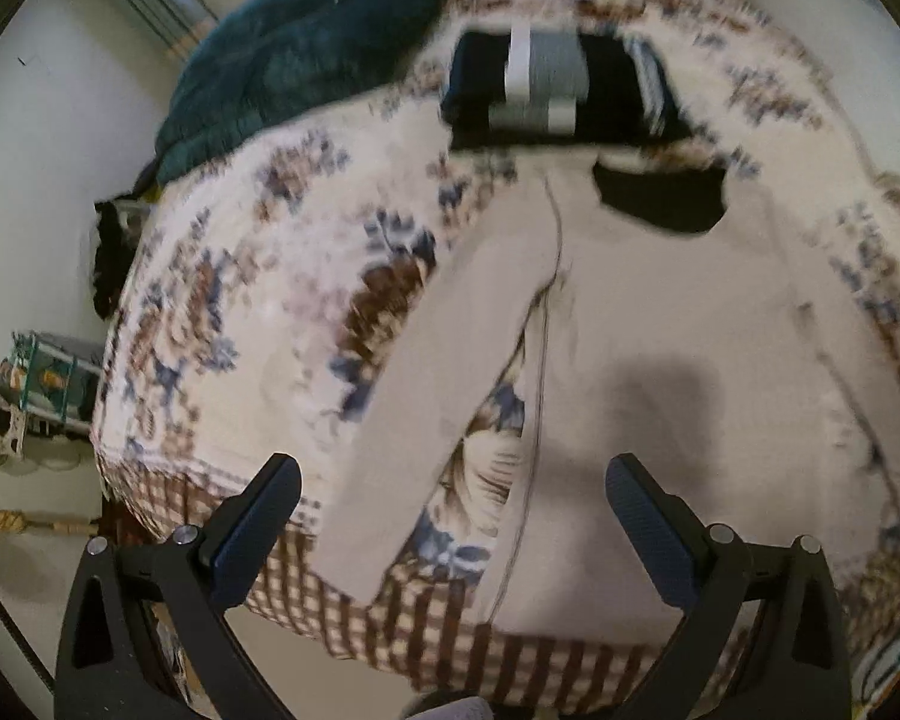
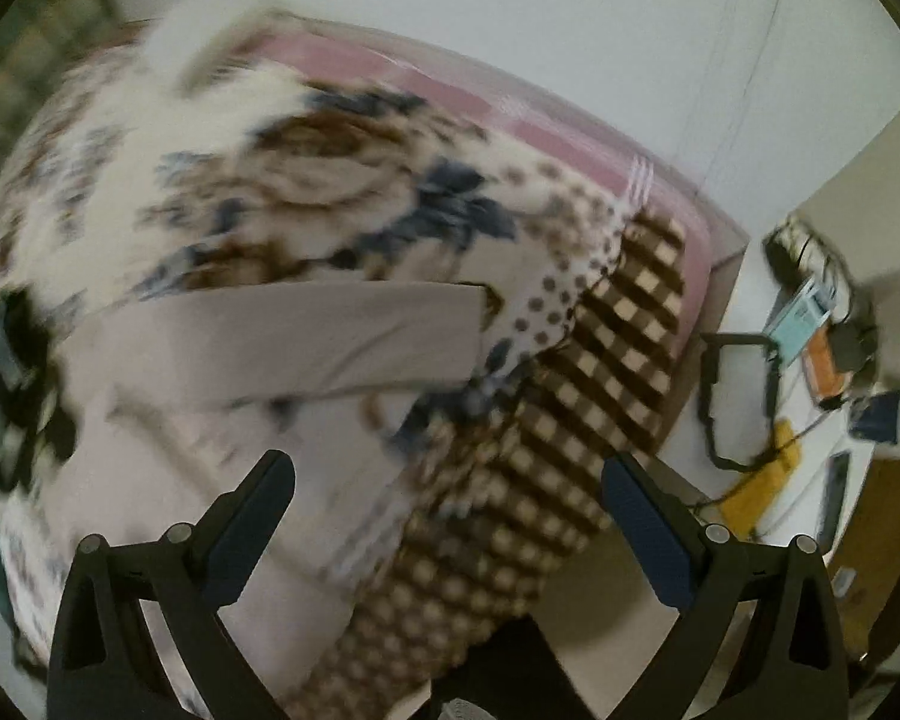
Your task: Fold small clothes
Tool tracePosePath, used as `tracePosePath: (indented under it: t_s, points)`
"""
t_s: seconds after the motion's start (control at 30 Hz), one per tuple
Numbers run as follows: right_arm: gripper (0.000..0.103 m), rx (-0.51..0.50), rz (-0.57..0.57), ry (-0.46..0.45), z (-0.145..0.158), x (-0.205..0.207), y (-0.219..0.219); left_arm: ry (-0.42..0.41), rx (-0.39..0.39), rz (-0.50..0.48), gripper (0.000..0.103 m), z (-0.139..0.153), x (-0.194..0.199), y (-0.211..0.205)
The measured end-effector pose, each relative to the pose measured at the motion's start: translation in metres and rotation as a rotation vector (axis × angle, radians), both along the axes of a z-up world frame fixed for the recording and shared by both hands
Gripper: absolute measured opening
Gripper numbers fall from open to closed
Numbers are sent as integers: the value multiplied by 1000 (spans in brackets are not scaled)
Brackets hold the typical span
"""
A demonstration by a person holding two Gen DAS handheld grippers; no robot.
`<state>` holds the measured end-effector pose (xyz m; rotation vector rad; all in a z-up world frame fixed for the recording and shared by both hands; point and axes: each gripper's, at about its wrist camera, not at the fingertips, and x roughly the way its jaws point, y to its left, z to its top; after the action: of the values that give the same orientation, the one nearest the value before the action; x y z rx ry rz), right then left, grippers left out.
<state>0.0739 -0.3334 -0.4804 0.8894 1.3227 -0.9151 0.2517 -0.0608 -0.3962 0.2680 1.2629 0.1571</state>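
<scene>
A beige long-sleeved top (image 1: 660, 324) lies spread flat on a bed with a floral blanket (image 1: 258, 276), neck opening away from me and its left sleeve (image 1: 408, 420) stretched toward the bed's near edge. My left gripper (image 1: 453, 480) is open and empty, hovering above the top's lower left part. In the right wrist view the top's right sleeve (image 2: 306, 342) lies straight across the blanket (image 2: 306, 168). My right gripper (image 2: 447, 480) is open and empty above the bed's near edge, below that sleeve.
A stack of folded dark and grey clothes (image 1: 558, 90) sits beyond the top's neck. A teal blanket (image 1: 306, 42) lies at the far left of the bed. Right of the bed, the floor holds clutter (image 2: 810, 372) and cables.
</scene>
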Motion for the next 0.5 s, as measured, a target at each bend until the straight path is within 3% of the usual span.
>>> tracePosePath:
  t_s: [0.17, 0.27, 0.33, 0.37, 0.4, 0.47, 0.5]
  points:
    - [100, 33, -104, 45, -96, -1, -45, 74, 42, 51, 103, -81, 20, 4]
    - [88, 72, -141, 18, -134, 0, -54, 117, 46, 77, 103, -114, 29, 8]
    - [79, 54, -135, 0, -143, 7, -50, 130, 48, 86, 103, -130, 34, 11]
    - [63, 24, -118, -13, -140, 11, -46, 131, 44, 87, 103, -134, 36, 10]
    - [38, -5, -85, -19, -136, 18, -39, 133, 40, 88, 103, -136, 38, 10]
    - [2, -51, -17, -6, -125, 33, -25, 126, 31, 92, 103, -135, 42, 12]
    - [2, -78, 19, -20, -115, 43, -14, 116, 27, 94, 103, -132, 43, 14]
